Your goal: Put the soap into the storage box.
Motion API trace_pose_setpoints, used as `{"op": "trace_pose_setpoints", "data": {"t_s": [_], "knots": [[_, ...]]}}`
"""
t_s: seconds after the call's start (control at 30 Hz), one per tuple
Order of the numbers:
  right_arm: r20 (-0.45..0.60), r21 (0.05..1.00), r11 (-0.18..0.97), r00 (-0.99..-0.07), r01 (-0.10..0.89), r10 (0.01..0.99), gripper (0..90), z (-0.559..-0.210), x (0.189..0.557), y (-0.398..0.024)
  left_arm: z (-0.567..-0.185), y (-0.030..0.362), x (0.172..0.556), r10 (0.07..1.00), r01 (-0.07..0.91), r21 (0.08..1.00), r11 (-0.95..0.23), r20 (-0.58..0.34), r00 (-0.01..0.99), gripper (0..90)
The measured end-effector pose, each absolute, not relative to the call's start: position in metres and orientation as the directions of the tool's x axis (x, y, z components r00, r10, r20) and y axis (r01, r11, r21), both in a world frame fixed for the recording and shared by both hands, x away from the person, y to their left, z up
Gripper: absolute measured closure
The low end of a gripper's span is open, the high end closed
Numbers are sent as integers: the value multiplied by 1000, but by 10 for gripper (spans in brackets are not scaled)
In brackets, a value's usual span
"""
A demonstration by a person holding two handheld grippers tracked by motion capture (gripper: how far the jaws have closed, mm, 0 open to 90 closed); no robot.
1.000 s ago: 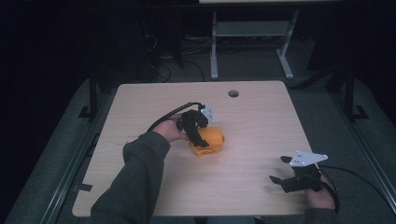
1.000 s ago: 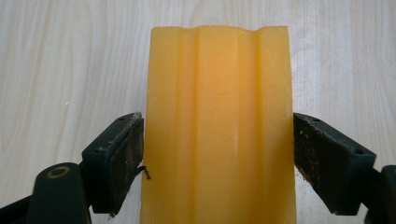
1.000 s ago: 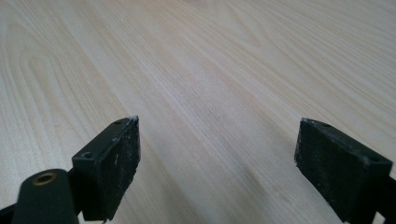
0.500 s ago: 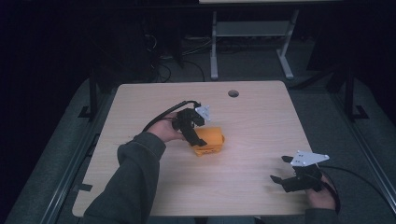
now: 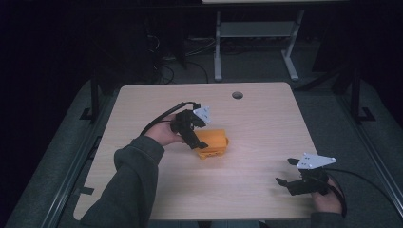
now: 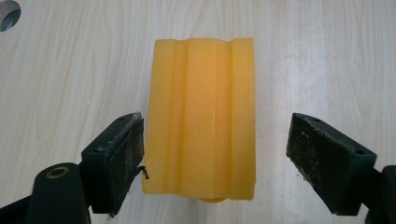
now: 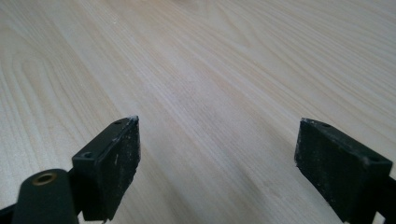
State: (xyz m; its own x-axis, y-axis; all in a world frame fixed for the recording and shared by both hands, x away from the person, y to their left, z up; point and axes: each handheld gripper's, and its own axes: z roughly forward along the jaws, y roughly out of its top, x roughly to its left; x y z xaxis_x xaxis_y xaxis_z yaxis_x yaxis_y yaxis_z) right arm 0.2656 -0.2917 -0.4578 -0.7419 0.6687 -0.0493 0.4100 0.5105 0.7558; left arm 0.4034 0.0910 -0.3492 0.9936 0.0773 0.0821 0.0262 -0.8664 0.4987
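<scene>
the left gripper hangs over the orange block with its jaws spread wide, one to either side of the block's long ribbed body. its left jaw sits right at the block's edge, seemingly touching; its right jaw stands well clear of the other edge. so nothing is clamped, though the block lies square between the jaws, its ridges running straight ahead of the gripper, probably so the pads can meet its long flat sides.

in the high view the left gripper tilts down onto the block mid-table. the right gripper rests low near the person's edge, well apart from the block. its jaws are also wide apart with bare wood between them, holding nothing, likely parked out of the way.
</scene>
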Motion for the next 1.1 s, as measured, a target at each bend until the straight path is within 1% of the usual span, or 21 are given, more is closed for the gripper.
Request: {"op": "trace_pose_setpoints", "data": {"t_s": [0.2,0.53,1.03,1.1], "knots": [[-52,756,510,-739,410,672,137,-458,265,-292,-347,96,400,76,23,494,-869,88,993,192],[-55,755,511,-737,411,674,137,-457,265,-292,-346,106,393,101,41,518,-855,87,991,191],[-60,752,512,-731,415,680,137,-456,264,-291,-351,127,382,122,55,530,-846,92,988,193],[-61,753,512,-730,414,681,137,-456,264,-292,-350,130,381,129,61,545,-836,88,988,193]]}}
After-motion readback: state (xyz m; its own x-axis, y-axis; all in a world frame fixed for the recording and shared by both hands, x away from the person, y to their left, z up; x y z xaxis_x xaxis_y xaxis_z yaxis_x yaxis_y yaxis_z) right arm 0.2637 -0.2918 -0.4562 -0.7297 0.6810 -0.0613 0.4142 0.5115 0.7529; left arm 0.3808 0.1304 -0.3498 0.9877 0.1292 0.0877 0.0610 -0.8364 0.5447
